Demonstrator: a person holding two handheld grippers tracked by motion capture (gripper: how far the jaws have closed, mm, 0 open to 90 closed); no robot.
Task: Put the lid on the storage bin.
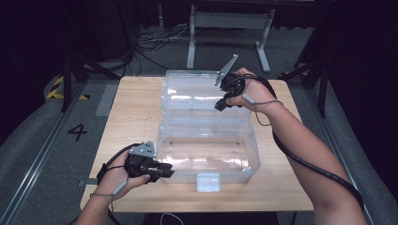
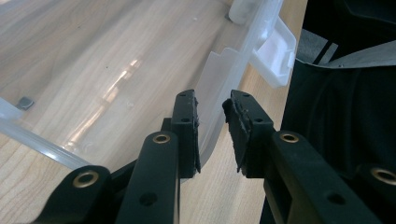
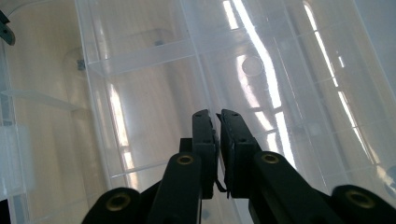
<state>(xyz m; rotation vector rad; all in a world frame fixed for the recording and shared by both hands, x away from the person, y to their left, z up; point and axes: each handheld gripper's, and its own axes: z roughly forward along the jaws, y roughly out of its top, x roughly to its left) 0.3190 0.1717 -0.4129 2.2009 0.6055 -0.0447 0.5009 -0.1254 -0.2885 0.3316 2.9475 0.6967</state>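
A clear plastic box (image 1: 253, 157) stands open on the wooden table (image 1: 136, 108), its lid (image 1: 197, 93) raised behind it. My left gripper (image 1: 169, 172) is at the box's front left corner. In the left gripper view its jaws (image 2: 210, 107) straddle the box wall (image 2: 219, 70), and the pads (image 2: 187, 116) sit against it. My right gripper (image 1: 219, 105) is up at the lid's right side. In the right gripper view its jaws (image 3: 217, 116) are almost together on a thin clear rib of the lid (image 3: 280, 70).
A white latch (image 1: 209, 182) hangs at the box's front, also seen as a white latch (image 2: 275, 51). A metal stand (image 1: 230, 21) and cables lie on the floor behind the table. A "4" (image 1: 77, 132) marks the floor at left.
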